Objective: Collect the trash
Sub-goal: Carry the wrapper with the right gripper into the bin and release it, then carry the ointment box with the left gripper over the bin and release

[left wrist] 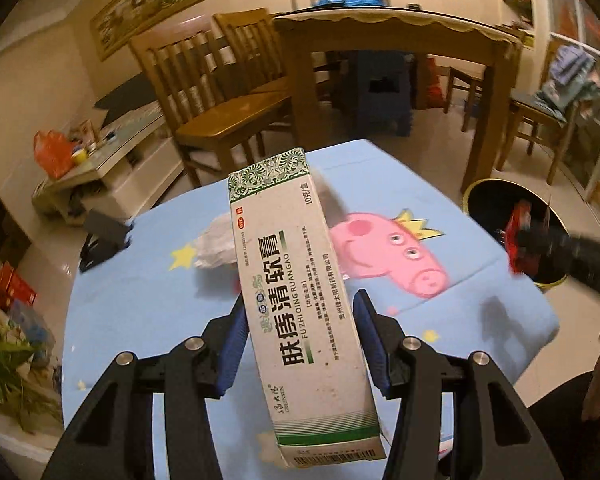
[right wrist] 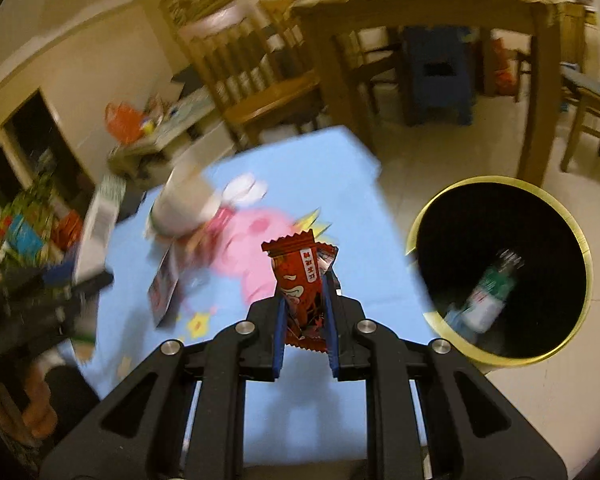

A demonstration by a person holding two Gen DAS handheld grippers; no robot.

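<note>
Left tongs [left wrist: 300, 344]: jaws about half open, clamped on a long white-and-green ointment box [left wrist: 296, 288]. Box sits between the blue pads, slightly tilted, far end pointing toward 11 o'clock, barcode end nearest the camera. It is lifted clear of the tabletop [left wrist: 480, 320], which has a blue cloth with a pink pig print.

On the cloth, past the box at about 10 o'clock of it: crumpled white tissue [left wrist: 216, 244], partly hidden by the box.

Black trash bin with gold rim [left wrist: 496, 196] stands on the floor off the tabletop's 3 o'clock edge.

Right tongs [right wrist: 305, 300]: jaws squeezed nearly together, pinching a red snack wrapper [right wrist: 300, 280]. Wrapper stands upright between the pads, serrated top edge at 12 o'clock, above the cloth near its 3 o'clock edge. In the left wrist view the same wrapper shows as a red blur over the bin mouth.

Bin in the right wrist view [right wrist: 580, 240]: at 3 o'clock of the wrapper, a green-and-white bottle [right wrist: 488, 296] lying inside.

Blurred at 10 o'clock of the wrapper on the cloth: a pale cup-like object [right wrist: 180, 204] and a small dark packet [right wrist: 164, 284]; detail unreadable.
</note>
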